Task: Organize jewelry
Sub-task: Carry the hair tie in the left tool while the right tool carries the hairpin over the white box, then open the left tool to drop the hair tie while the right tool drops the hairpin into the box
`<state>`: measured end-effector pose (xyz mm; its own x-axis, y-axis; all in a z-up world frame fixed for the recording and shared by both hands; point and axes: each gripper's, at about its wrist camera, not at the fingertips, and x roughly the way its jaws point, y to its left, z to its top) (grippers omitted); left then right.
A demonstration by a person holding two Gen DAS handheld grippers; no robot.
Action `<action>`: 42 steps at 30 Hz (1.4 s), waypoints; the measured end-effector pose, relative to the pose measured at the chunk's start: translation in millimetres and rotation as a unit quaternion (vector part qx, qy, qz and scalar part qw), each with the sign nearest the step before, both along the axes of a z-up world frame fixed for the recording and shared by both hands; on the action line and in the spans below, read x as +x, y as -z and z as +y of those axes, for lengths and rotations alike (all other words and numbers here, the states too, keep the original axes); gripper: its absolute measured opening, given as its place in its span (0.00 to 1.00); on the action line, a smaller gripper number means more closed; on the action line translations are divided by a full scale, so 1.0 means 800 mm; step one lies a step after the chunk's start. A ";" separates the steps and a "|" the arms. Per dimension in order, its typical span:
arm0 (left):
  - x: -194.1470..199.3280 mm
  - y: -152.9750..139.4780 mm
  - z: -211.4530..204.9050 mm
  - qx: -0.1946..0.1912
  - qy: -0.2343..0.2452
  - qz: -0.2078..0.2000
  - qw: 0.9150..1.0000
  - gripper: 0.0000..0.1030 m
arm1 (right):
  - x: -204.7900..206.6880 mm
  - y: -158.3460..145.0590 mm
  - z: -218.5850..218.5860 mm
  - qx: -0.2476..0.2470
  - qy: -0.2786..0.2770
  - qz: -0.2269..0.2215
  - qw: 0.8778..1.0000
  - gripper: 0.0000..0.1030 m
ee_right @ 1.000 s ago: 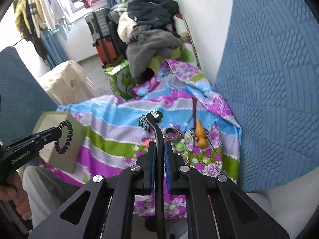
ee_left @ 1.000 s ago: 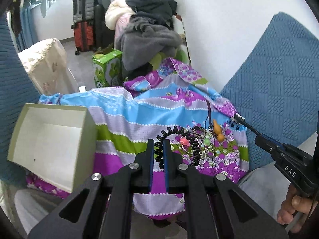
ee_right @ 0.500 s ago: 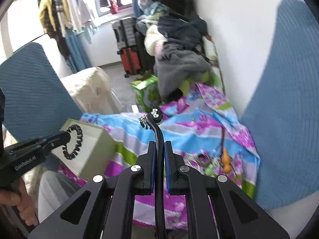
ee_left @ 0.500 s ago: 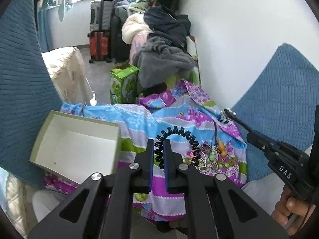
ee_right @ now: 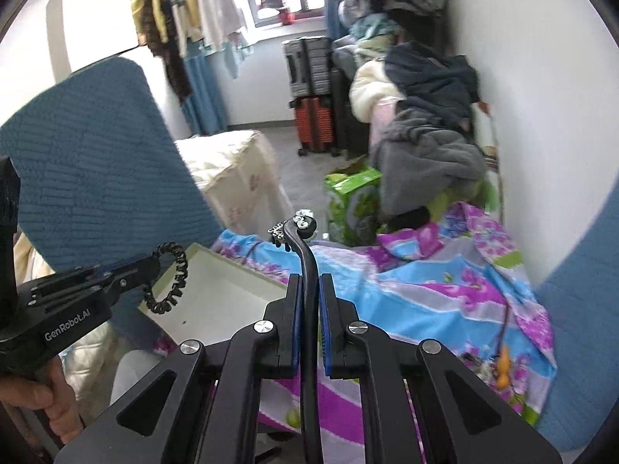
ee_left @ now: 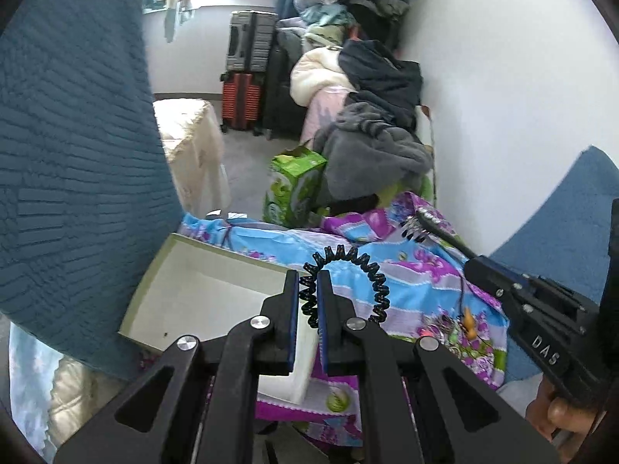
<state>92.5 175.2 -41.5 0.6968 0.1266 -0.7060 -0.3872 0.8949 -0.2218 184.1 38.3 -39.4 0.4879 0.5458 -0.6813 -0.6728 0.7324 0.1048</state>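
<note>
My left gripper is shut on a black spiral hair tie and holds it above the near right corner of an open white box. The hair tie and left gripper also show in the right wrist view, over the box. My right gripper is shut on a black hair clip with a beaded, toothed tip, held in the air above the floral cloth. The clip shows at right in the left wrist view. More jewelry lies on the cloth.
Blue quilted cushions stand at left and right. A green carton, a pile of clothes, suitcases and a cream covered box stand beyond the cloth. An orange gourd pendant lies among the jewelry.
Both grippers have risen and shifted left with their items. The hair tie has moved from over the jewelry pile to over the white box; the clip follows toward the box.
</note>
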 end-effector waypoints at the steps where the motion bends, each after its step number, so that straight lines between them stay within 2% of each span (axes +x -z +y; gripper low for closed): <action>1: -0.001 0.004 0.007 0.000 -0.005 0.003 1.000 0.08 | 0.000 0.003 0.007 -0.002 -0.005 0.001 1.000 0.06; 6: -0.001 0.031 0.038 -0.013 -0.024 0.021 0.999 0.08 | -0.001 0.032 0.055 -0.021 -0.036 0.023 0.999 0.06; 12: 0.001 0.079 0.072 -0.041 -0.043 0.052 0.997 0.08 | -0.002 0.078 0.106 -0.057 -0.068 0.050 0.995 0.06; 24: 0.002 0.168 0.117 -0.088 -0.058 0.112 0.988 0.08 | -0.004 0.159 0.165 -0.118 -0.108 0.102 0.982 0.06; 32: 0.004 0.193 0.123 -0.101 -0.058 0.132 0.984 0.08 | -0.001 0.191 0.178 -0.138 -0.118 0.123 0.976 0.06; 42: 0.005 0.177 0.123 -0.095 -0.061 0.121 0.986 0.09 | 0.001 0.188 0.172 -0.127 -0.118 0.144 0.974 0.07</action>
